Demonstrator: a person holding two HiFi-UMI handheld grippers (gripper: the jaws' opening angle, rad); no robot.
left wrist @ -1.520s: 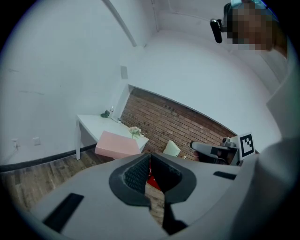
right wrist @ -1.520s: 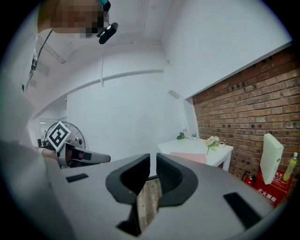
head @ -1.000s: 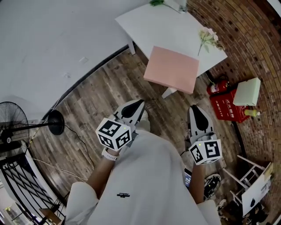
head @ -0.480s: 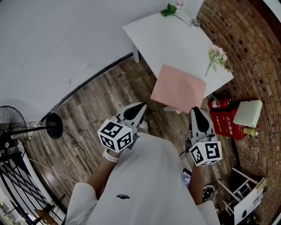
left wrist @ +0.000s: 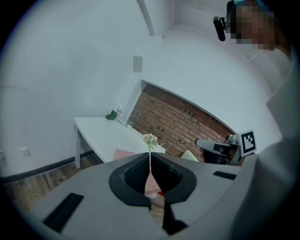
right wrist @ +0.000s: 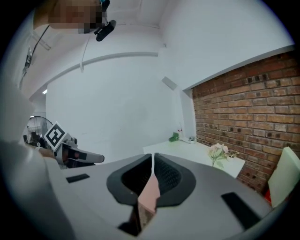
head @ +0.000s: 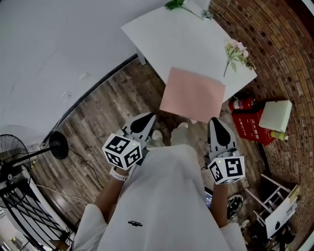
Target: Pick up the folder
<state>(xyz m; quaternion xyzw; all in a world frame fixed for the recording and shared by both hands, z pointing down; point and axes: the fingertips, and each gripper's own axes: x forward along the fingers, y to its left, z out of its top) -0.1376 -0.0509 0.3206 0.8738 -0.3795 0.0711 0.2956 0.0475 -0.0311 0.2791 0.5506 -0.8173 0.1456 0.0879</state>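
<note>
My left gripper (head: pixel 147 120) and right gripper (head: pixel 216 126) are both pressed together and empty, short of the counter (head: pixel 171 34). The pink folder (head: pixel 192 94) lies flat at the counter's near edge, with part of it overhanging. If I arrive with the jaws closed, I'd likely shove the folder along the counter or tip it off that edge. Reaching too far across the counter could brush the flower sprig (head: pixel 236 50).

Pink folder (head: pixel 192 94): 1.
White worktop (head: pixel 167 37): 1.
Flower sprig (head: pixel 236 51): 1.
Green sprig (head: pixel 174 4): 1.
Claws: 2, left claw (head: pixel 147 117) and right claw (head: pixel 215 122).
Red fire extinguisher (head: pixel 240 103): 1.
Standing fan (head: pixel 12 153): 1.
</note>
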